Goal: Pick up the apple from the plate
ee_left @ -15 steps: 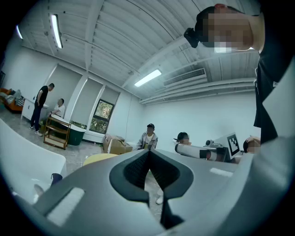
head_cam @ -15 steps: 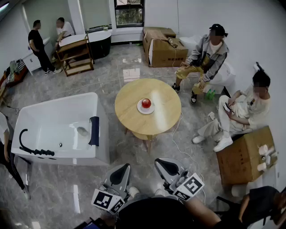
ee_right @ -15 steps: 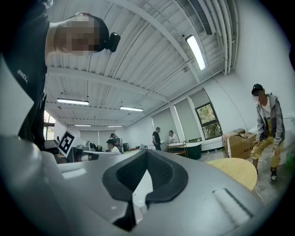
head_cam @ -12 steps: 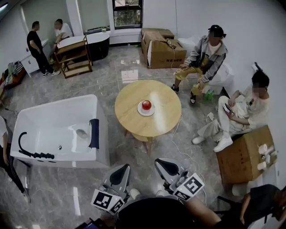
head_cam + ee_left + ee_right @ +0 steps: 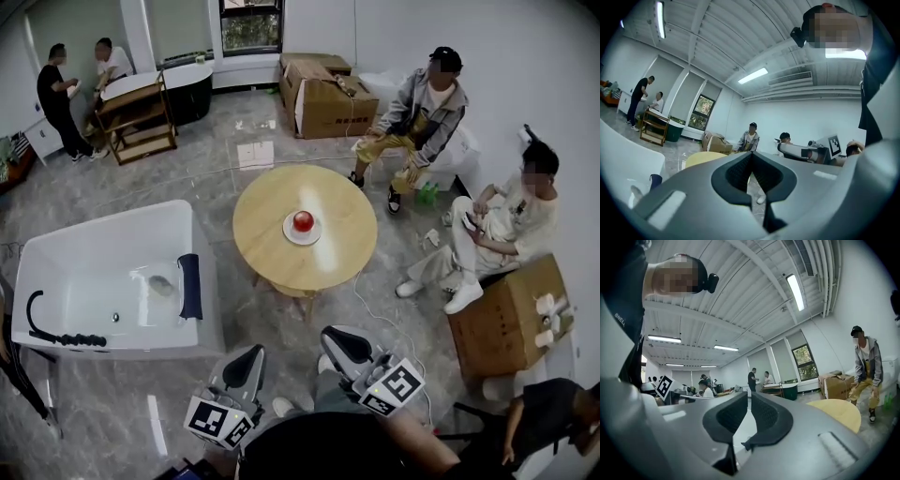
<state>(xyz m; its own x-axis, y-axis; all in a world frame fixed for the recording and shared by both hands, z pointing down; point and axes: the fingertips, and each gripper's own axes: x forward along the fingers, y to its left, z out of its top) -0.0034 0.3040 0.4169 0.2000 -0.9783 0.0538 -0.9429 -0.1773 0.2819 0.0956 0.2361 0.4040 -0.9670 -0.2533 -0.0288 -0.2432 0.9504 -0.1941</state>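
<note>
Found a glossy red round apple [image 5: 303, 221] sitting on a small white round plate [image 5: 290, 234] at the centre of a round light wooden table [image 5: 267, 253].

Recorded the left gripper [image 5: 249, 354], grey with black pads, on the table's near side and well apart from its edge, jaws closed together with nothing between. Recorded the right gripper [image 5: 337, 337] likewise on the table's near side, just right of the left one, jaws all but touching, empty. Saw both held level.

Logged a black-and-white square marker [image 5: 214, 419] on the left gripper's cube and a matching one [image 5: 397, 382] on the right's.

Located a white rectangular bathtub [image 5: 112, 217] left of the table, a brown cardboard box [image 5: 506, 323] to its right, and a larger brown cardboard carton [image 5: 328, 98] beyond it by the wall. Checked the print on the carton's side: too small to read.

Counted a seated person in grey jacket and black cap [image 5: 427, 108] beyond the table to the right. Counted another seated person in light clothing [image 5: 502, 220] right of the table, just beside the cardboard box.
</note>
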